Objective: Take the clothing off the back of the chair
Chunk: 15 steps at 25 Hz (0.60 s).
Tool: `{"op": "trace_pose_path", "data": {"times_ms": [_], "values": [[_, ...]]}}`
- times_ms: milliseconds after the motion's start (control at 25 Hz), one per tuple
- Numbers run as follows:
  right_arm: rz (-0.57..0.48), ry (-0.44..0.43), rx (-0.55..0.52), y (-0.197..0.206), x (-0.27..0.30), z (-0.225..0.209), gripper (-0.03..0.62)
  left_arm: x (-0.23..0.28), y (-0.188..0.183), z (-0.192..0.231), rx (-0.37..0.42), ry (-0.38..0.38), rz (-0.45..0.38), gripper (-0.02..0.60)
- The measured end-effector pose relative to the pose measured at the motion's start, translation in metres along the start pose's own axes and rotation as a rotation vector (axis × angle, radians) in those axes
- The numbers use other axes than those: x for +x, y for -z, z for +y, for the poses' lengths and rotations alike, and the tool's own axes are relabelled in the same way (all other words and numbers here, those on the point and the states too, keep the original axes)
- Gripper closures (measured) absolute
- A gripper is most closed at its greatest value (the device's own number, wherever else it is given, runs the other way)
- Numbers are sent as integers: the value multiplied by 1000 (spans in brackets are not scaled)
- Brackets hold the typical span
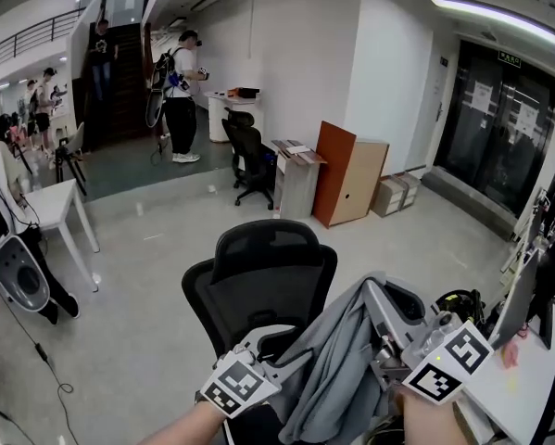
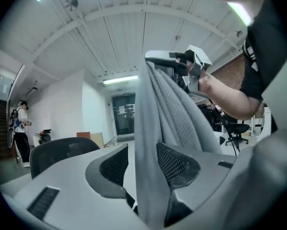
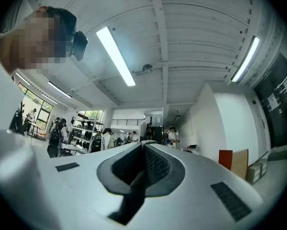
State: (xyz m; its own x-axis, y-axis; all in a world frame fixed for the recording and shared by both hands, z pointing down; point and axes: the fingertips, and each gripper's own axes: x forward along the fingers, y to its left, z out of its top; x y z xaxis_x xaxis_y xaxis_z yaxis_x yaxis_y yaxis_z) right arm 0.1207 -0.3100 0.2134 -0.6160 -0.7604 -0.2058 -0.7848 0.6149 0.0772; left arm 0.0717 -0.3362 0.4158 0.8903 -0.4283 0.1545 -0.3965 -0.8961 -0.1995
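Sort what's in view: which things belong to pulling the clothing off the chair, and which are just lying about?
Job: grey garment, black mesh chair, left gripper, right gripper.
Lying about: white table, far office chair, orange-brown cabinet, cardboard boxes.

Left gripper [image 2: 142,164] parted, right gripper [image 3: 143,151] clenched.

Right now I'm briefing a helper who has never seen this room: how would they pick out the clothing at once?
Find the black mesh office chair nearest the camera, mid-floor. At its right side a grey garment hangs in folds from the shut right hand-held gripper. It is the only soft, draped thing among the hard furniture nearby.
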Motion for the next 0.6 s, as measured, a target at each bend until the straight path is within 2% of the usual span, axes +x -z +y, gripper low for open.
{"op": "trace_pose_path", "data": {"times_ms": [120, 280, 360, 480, 600], "values": [[57, 0, 37, 28, 2, 12, 576, -14, 0, -10, -21, 38, -17, 362], [83, -7, 90, 46, 4, 33, 576, -35, 4, -33, -47, 159, -34, 304], [96, -11, 85, 51, 9, 46, 576, -43, 13, -39, -39, 190, -30, 290], [92, -18, 85, 49, 15, 67, 576, -48, 29, -36, -14, 164, -1, 279], [92, -34, 90, 42, 19, 89, 576, -50, 37, -30, 11, 106, 29, 273]]}}
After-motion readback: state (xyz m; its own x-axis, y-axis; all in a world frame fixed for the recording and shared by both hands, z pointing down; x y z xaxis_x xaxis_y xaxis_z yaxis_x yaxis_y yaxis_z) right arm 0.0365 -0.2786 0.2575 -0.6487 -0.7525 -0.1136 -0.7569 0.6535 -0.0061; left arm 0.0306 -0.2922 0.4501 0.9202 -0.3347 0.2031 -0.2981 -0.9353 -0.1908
